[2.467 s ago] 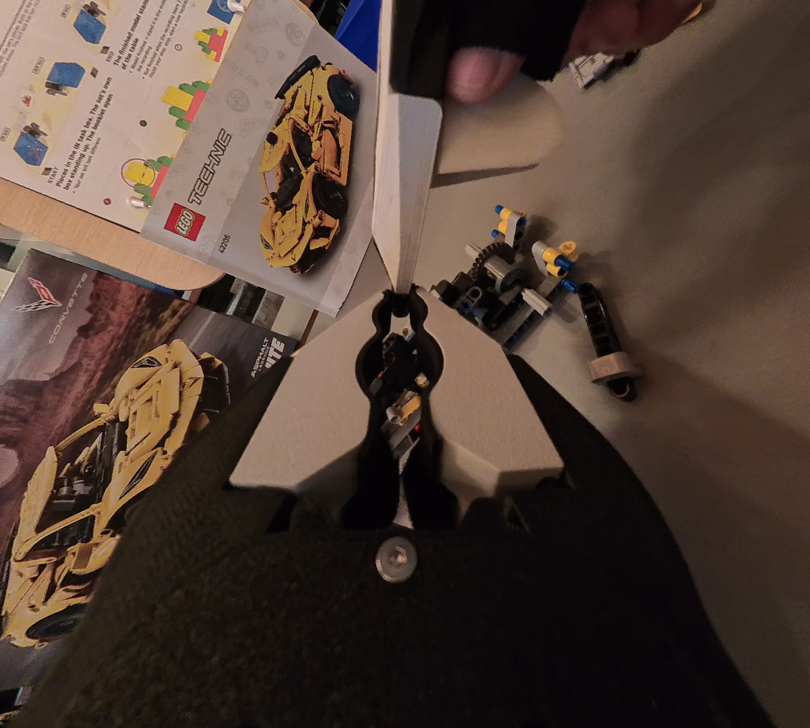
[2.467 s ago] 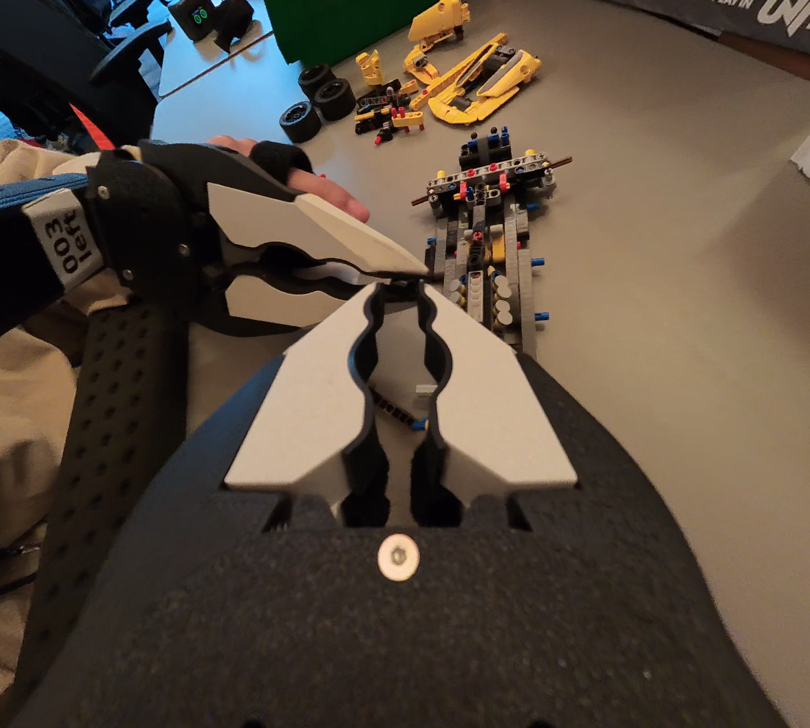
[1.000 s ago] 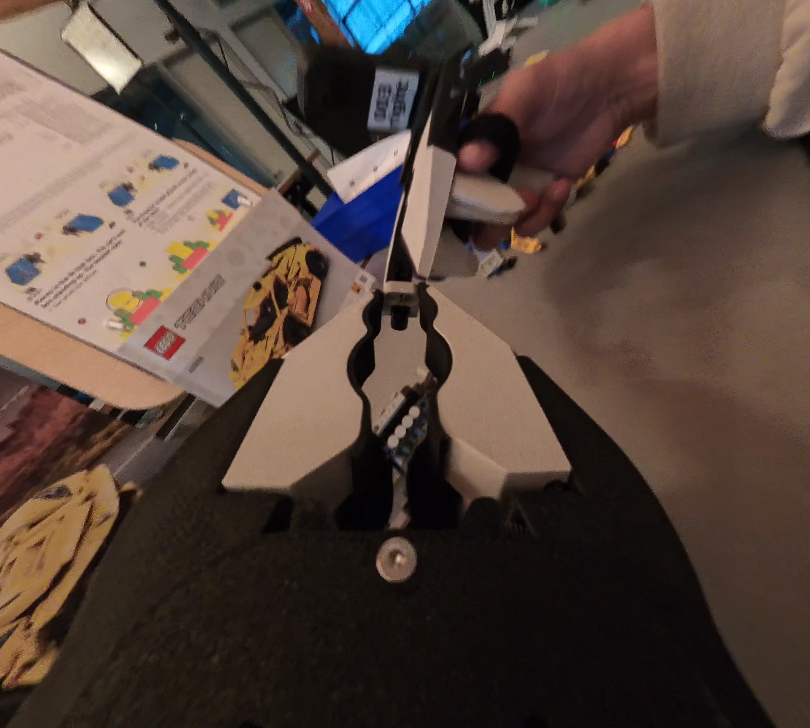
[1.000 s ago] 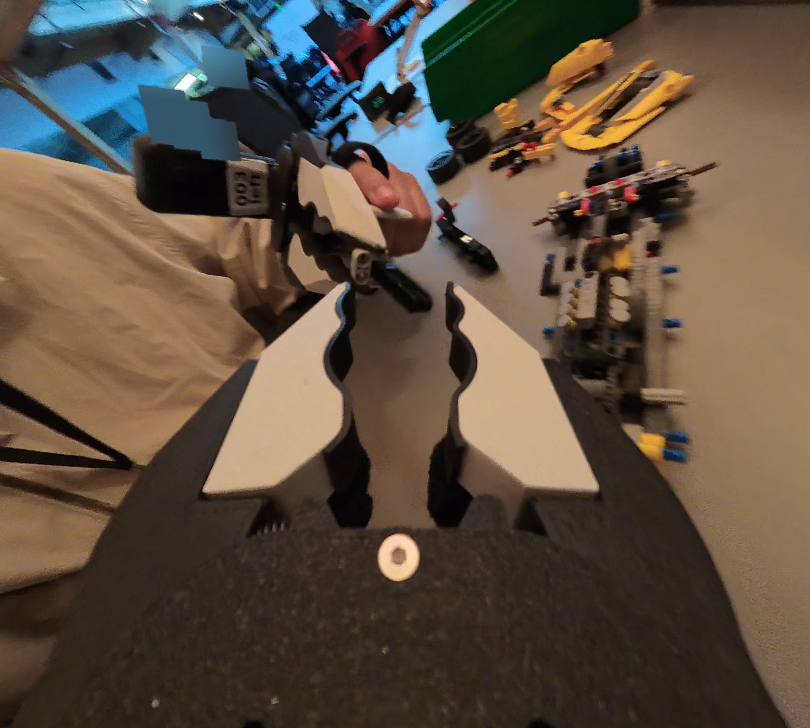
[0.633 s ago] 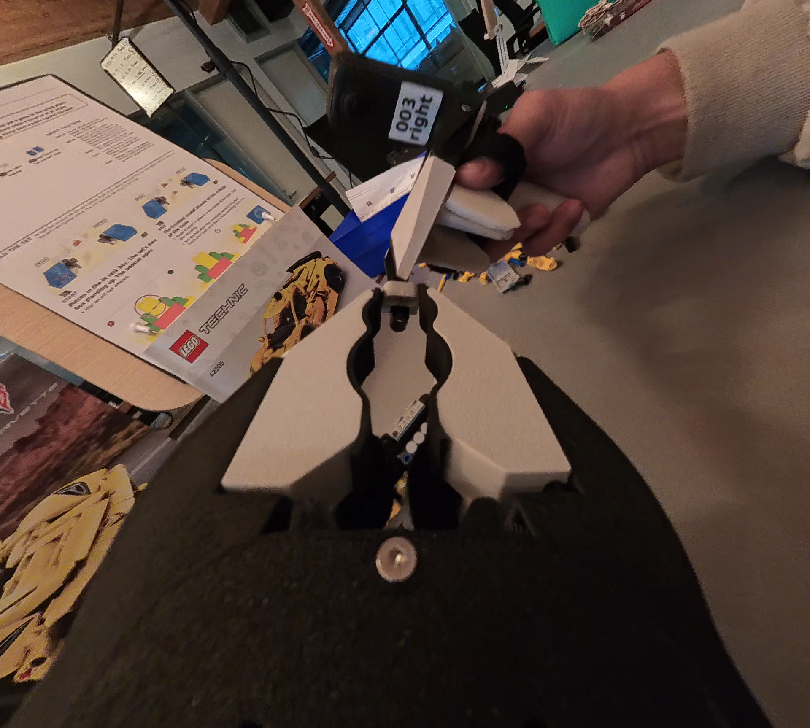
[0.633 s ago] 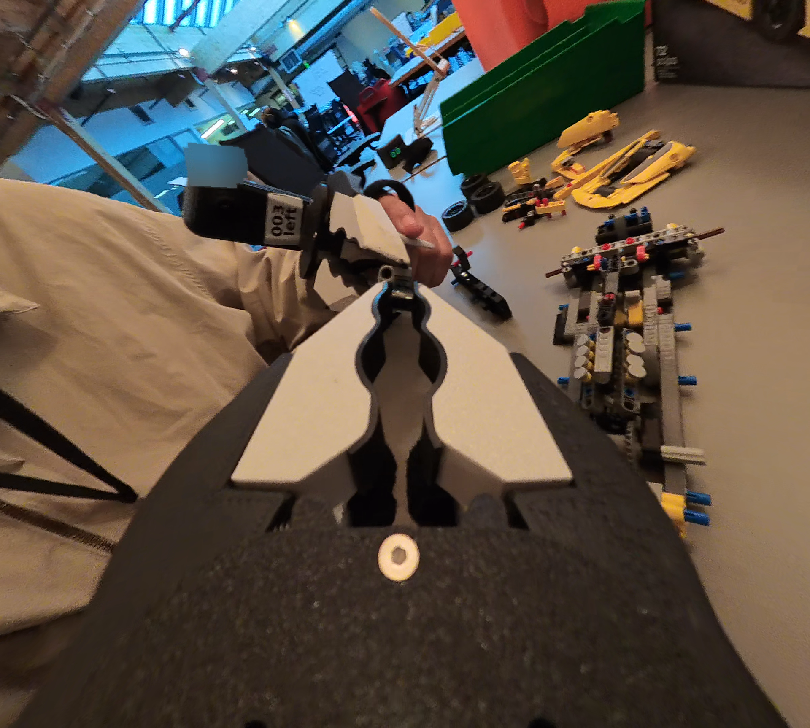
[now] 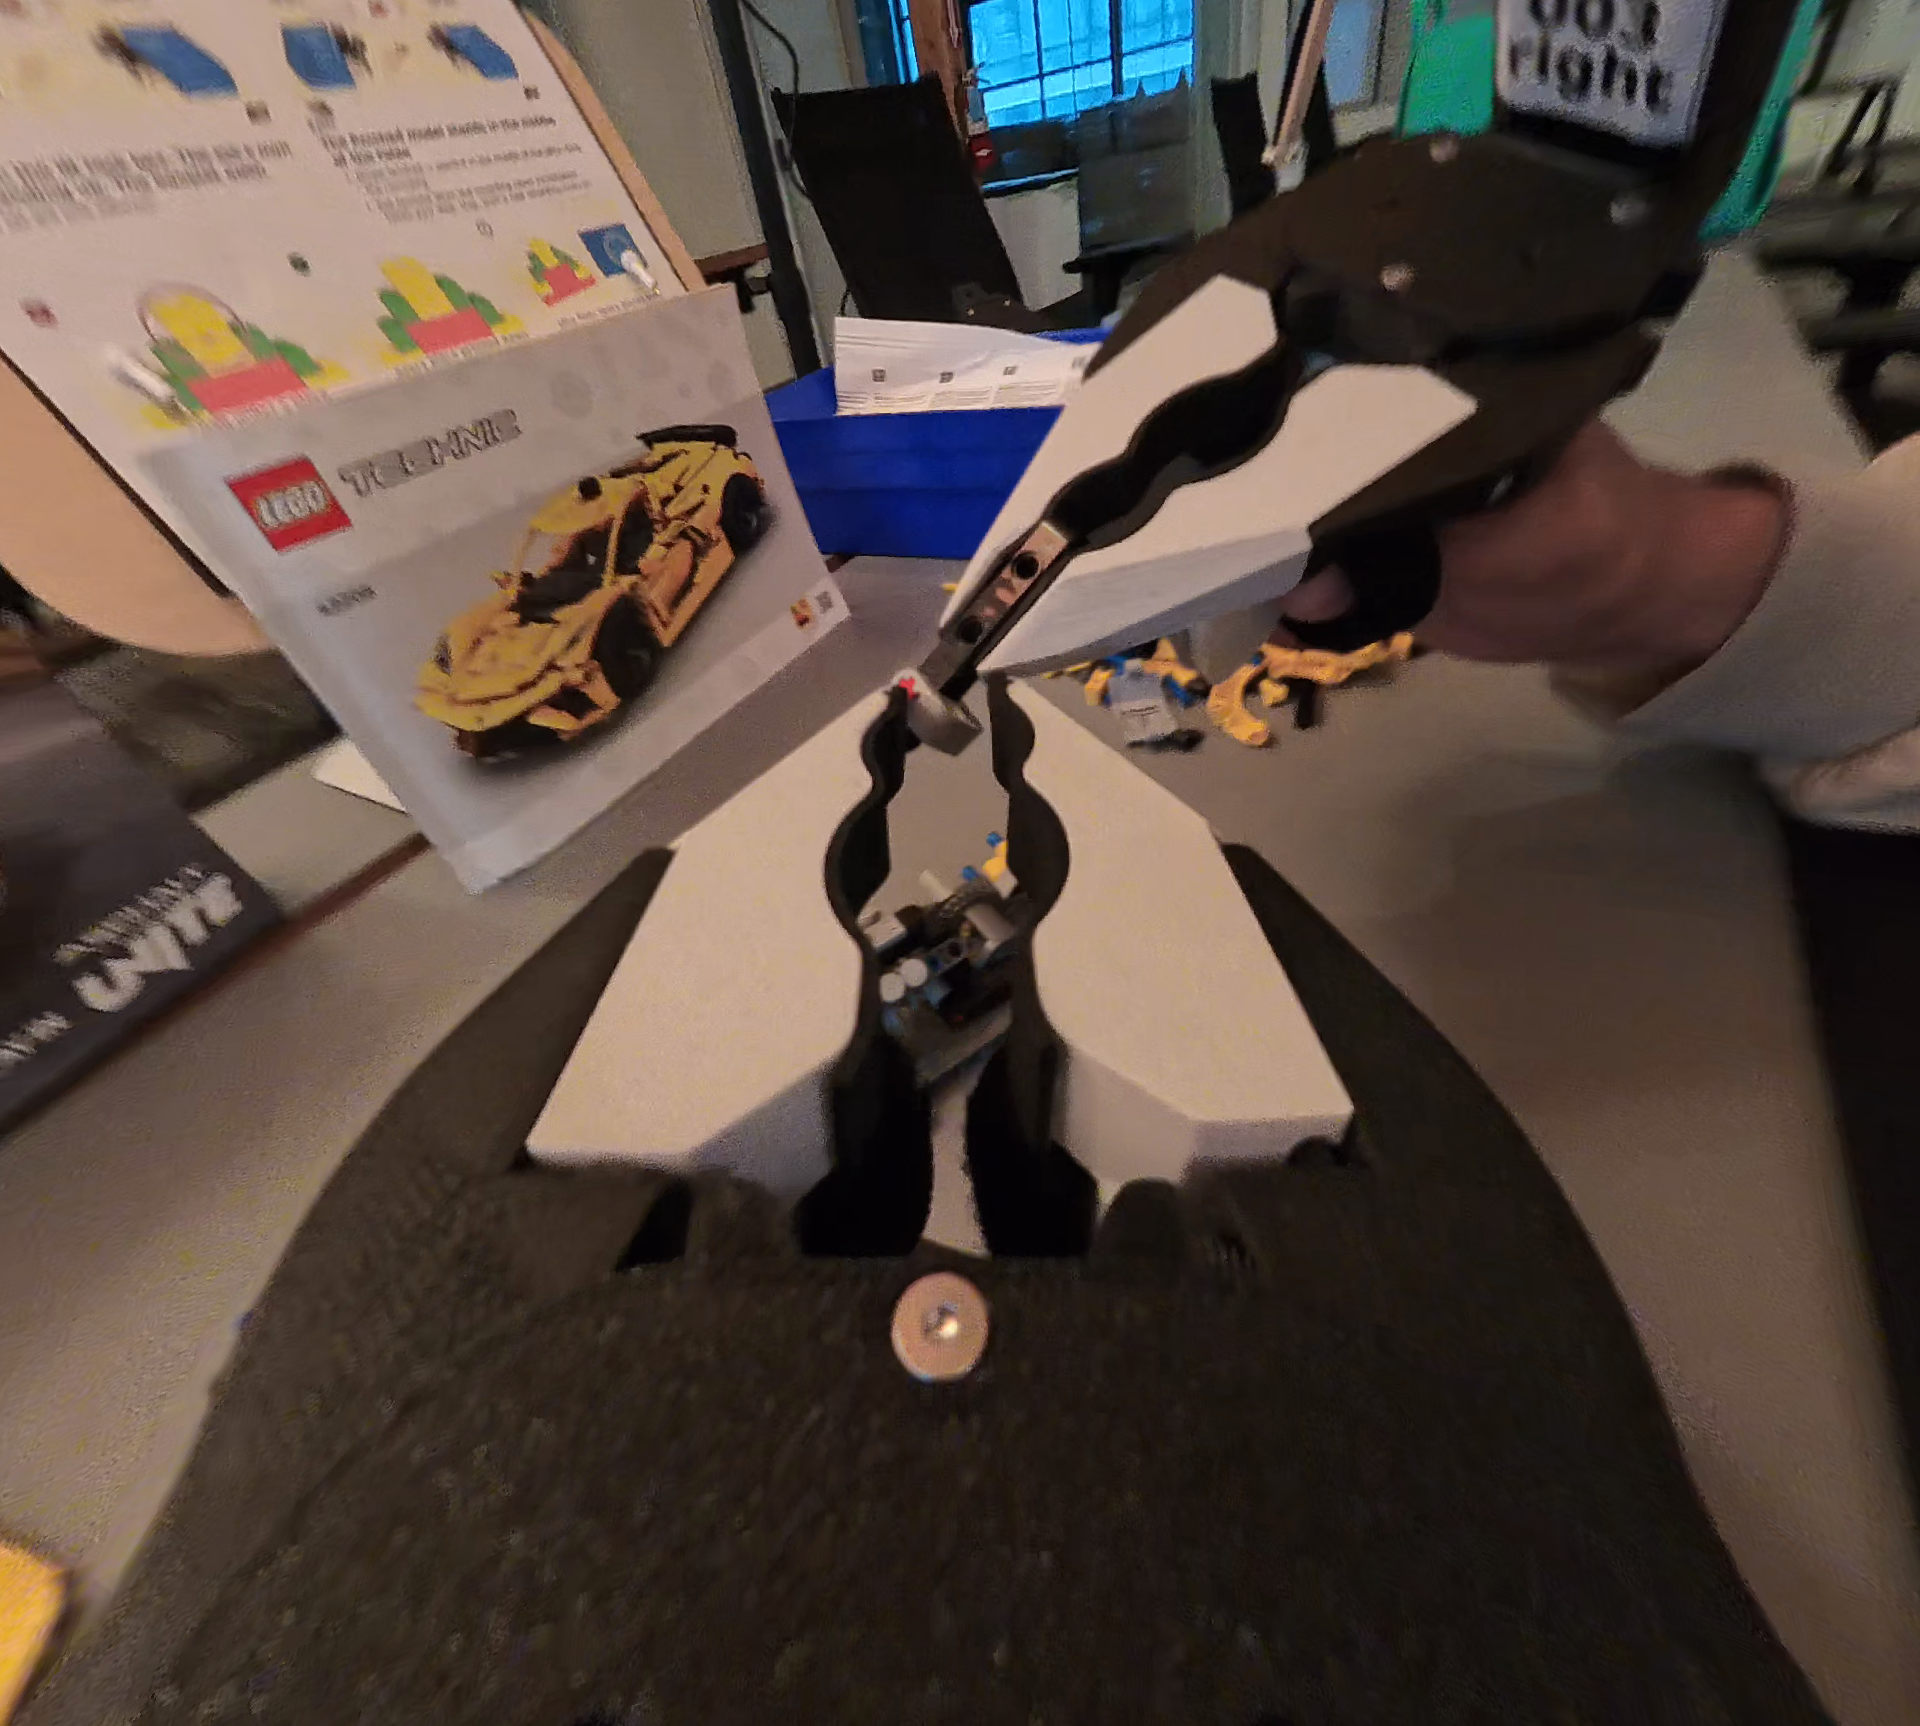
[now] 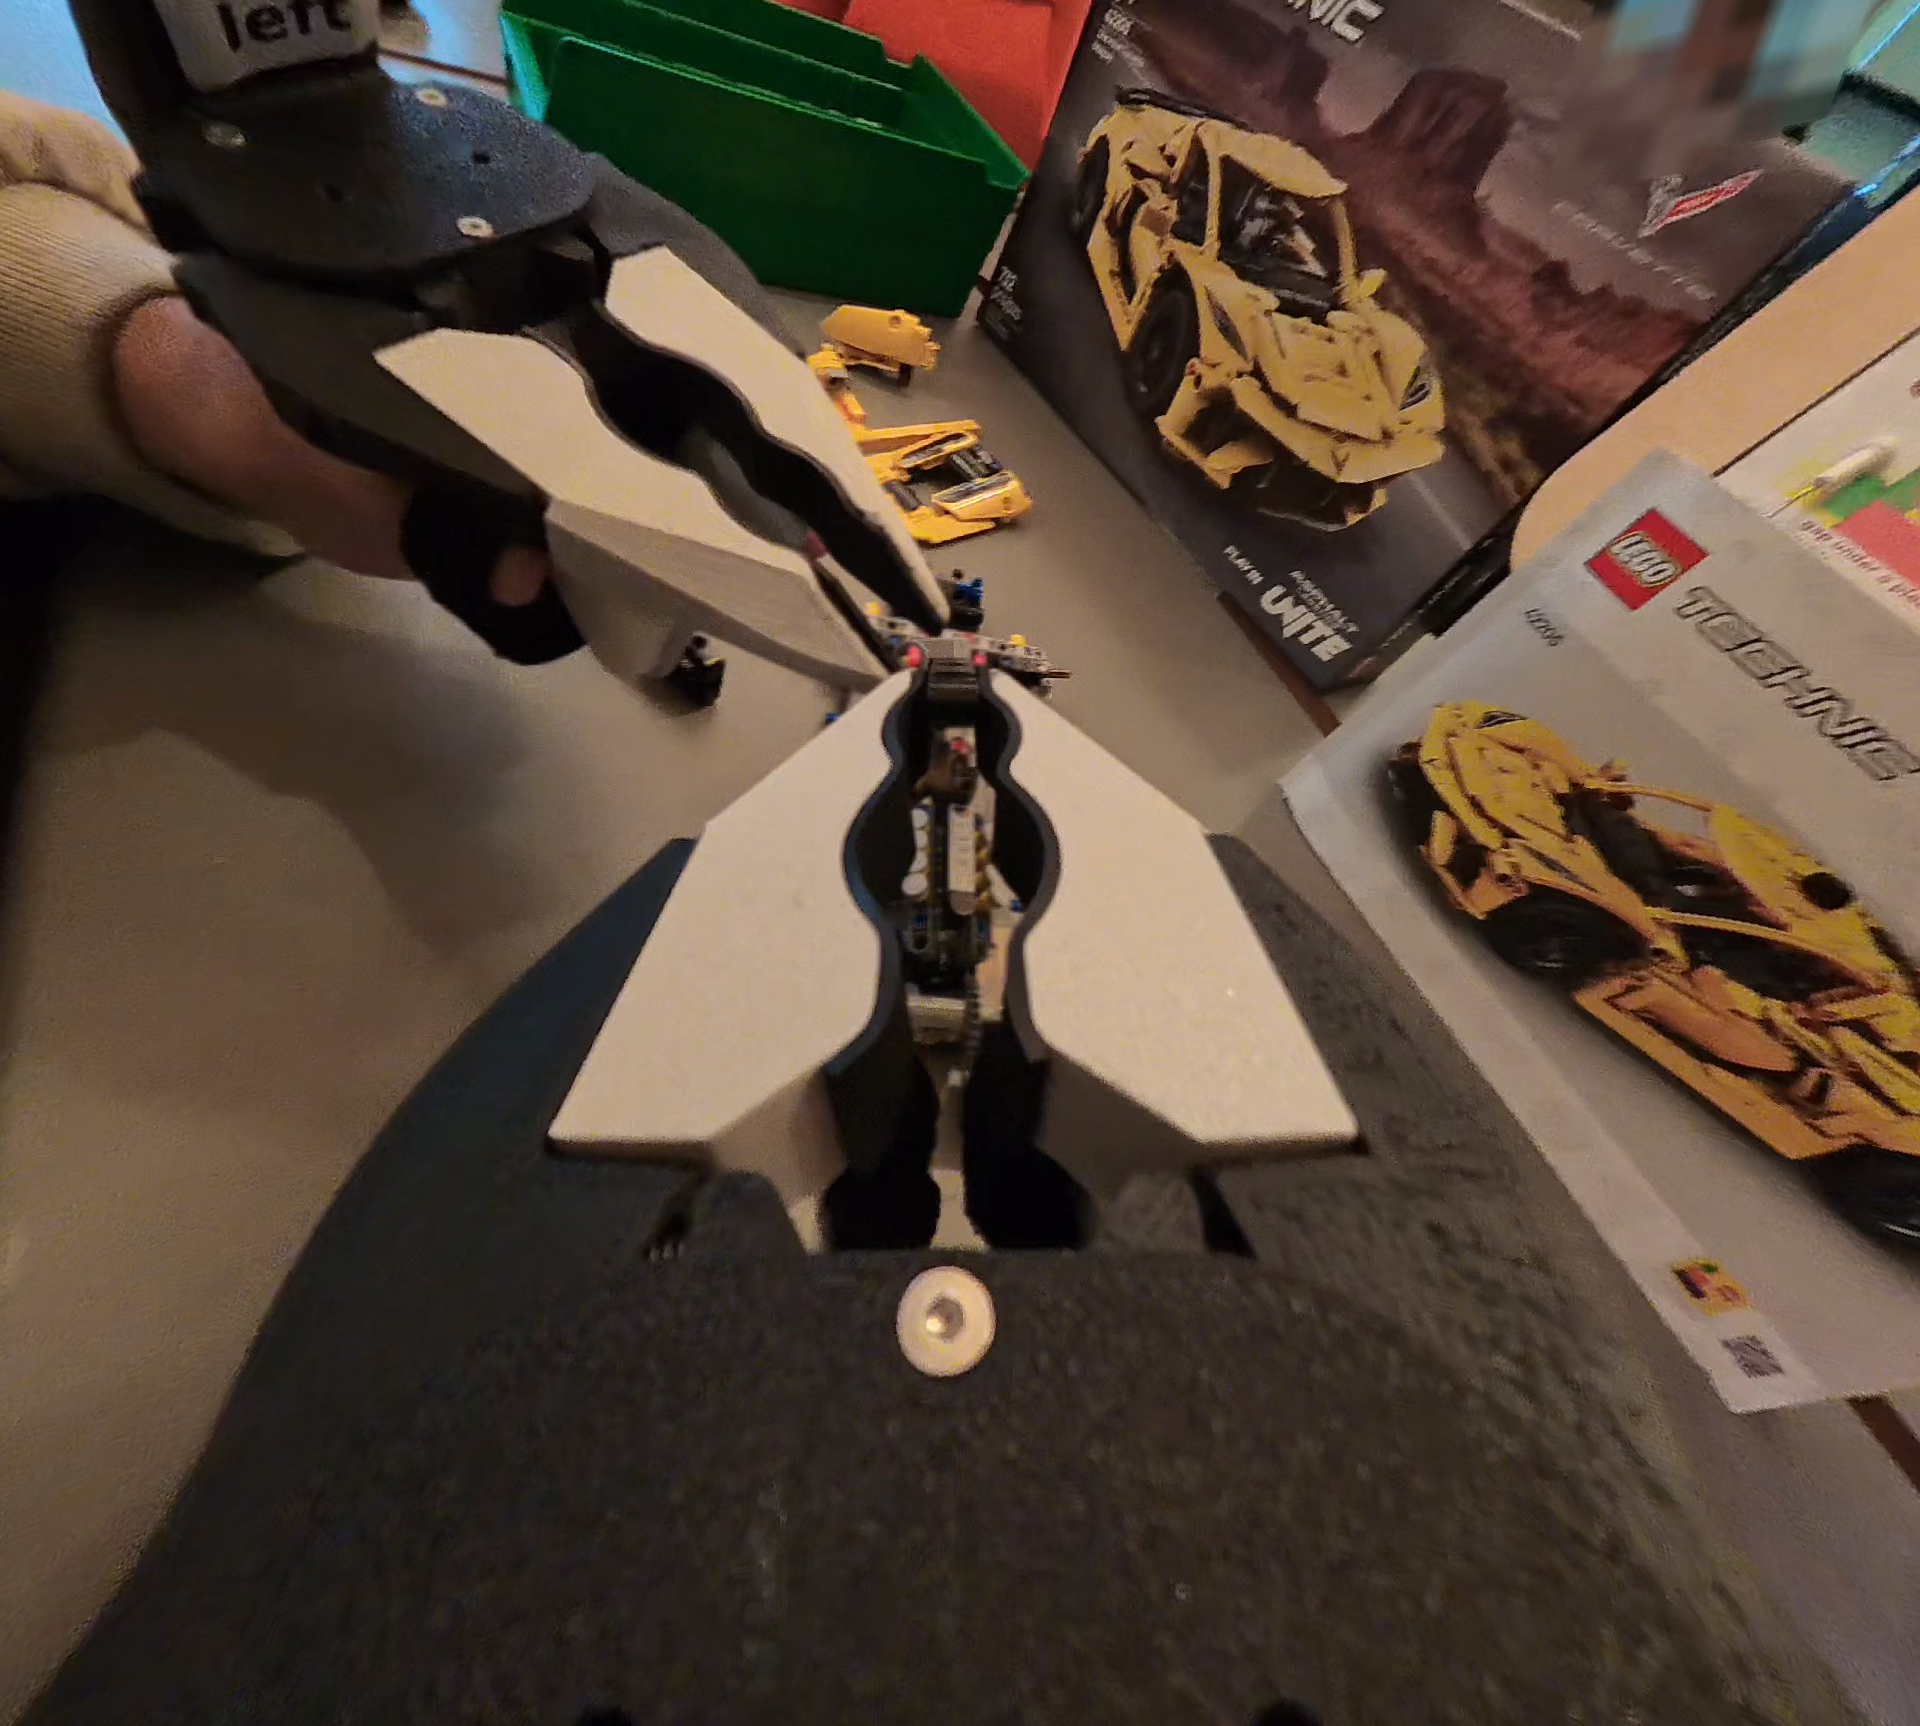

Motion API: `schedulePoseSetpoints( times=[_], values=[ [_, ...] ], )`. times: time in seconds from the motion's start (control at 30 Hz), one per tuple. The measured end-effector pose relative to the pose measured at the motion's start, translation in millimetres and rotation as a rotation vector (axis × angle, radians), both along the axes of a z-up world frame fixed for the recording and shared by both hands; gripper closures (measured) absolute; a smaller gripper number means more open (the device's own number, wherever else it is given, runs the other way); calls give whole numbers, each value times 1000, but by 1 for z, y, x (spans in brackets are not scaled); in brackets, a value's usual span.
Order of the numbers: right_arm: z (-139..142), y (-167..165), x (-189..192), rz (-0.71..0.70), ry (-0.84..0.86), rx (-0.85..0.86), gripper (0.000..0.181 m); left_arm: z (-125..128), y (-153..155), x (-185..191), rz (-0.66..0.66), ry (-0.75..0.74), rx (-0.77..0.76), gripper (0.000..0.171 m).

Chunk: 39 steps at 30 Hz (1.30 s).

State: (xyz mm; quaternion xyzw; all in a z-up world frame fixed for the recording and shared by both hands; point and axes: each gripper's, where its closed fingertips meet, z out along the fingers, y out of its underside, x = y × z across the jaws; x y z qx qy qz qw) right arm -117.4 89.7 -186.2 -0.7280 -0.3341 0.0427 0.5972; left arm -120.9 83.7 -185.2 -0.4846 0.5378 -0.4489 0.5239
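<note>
My right gripper (image 8: 951, 684) is shut on a short dark grey holed beam (image 8: 951, 674). In the left wrist view it (image 7: 961, 674) comes in from the upper right with the beam (image 7: 1003, 585) sticking out of its tips. My left gripper (image 7: 940, 708) is shut on a small light grey piece (image 7: 943, 726) with a red pin, which touches the beam's end. In the right wrist view the left gripper (image 8: 914, 627) reaches in from the upper left, tip to tip with mine. Both are held above the grey table. The long model chassis (image 8: 951, 845) lies below, seen between the jaws.
An instruction booklet (image 7: 540, 585) leans against a board with a printed sheet (image 7: 260, 118). The set's box (image 8: 1351, 274) stands at the back, green bins (image 8: 748, 128) to its left, a blue bin (image 7: 914, 471) behind the booklet. Loose yellow panels (image 8: 935, 471) lie on the table. My two grippers' fingertips are within a few centimetres of each other.
The right gripper, open a second ago, has shut on the beam at the left gripper's tips. Both grippers have lifted and turned, so the views now look level across the table.
</note>
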Motion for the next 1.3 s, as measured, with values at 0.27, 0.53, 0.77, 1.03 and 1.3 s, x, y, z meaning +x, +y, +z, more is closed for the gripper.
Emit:
schedulePoseSetpoints(
  times=[0.27, 0.53, 0.77, 1.03, 1.3],
  values=[
    [0, 2, -1, -18, -67, 71, 175, -1, 7, -1, -75, -3, -286, 159],
    [5, 1, -6, -9, -86, 131, 176, -4, 7, -1, -84, 10, -320, 155],
    [9, -4, -9, 9, -137, 183, 175, 1, 3, -4, -143, -11, -318, 157],
    [0, 2, -5, -53, -167, 125, 174, -9, 10, -1, -115, 27, -415, 157],
    [-11, 3, -8, 100, 333, -206, 175, -11, 7, -9, -155, 101, -220, 164]
  ],
)
